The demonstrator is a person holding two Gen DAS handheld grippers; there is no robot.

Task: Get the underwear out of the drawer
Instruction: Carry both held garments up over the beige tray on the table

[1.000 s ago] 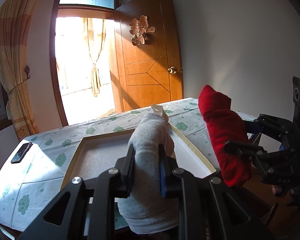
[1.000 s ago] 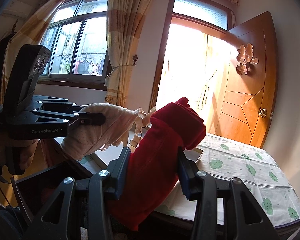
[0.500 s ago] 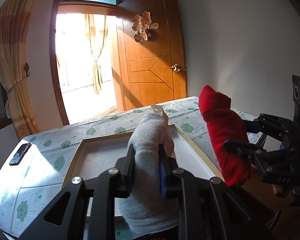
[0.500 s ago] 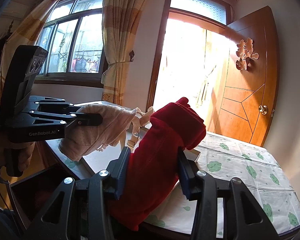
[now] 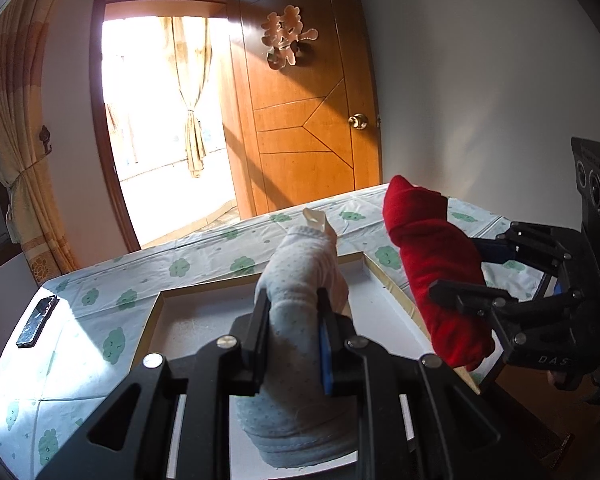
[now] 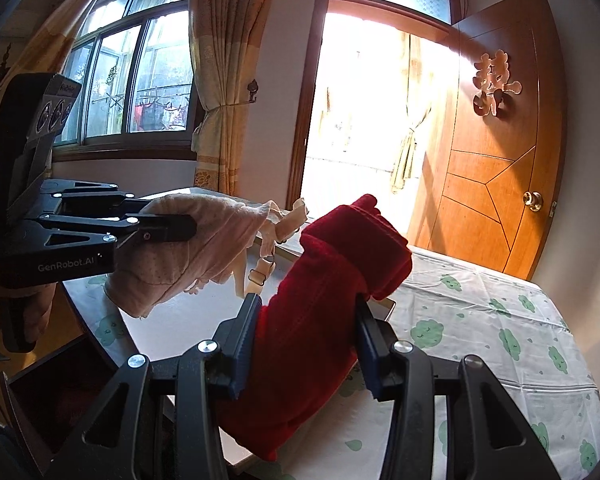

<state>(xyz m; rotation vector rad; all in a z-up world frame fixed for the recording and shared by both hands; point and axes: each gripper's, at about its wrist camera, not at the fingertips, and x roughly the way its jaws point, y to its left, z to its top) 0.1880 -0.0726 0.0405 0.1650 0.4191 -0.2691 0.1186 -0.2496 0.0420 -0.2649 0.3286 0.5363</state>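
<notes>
A rolled pale dotted underwear (image 5: 300, 276) stands pinched in my left gripper (image 5: 292, 320), which is shut on it; a thin strap with a buckle dangles from its far end (image 6: 260, 276). To the right, my right gripper (image 6: 306, 320) is shut on a rolled red underwear (image 6: 340, 264). Both rolls hang side by side above the near edge of a shallow white box (image 5: 196, 312) on the table. The other view shows each tool from the side: the right gripper (image 5: 454, 270) and the left gripper (image 6: 180, 220). The dark open drawer (image 6: 60, 392) lies below, at lower left.
The table (image 5: 100, 300) wears a white cloth with green prints. A black phone-like slab (image 5: 36, 322) lies near its left edge. Beyond stand an open wooden door (image 5: 308, 120), a bright doorway and a curtained window (image 6: 140, 80). A hand (image 6: 24, 312) holds the left tool.
Both grippers have moved forward together over the table, each keeping its roll. The white box has come closer and now sits beneath them.
</notes>
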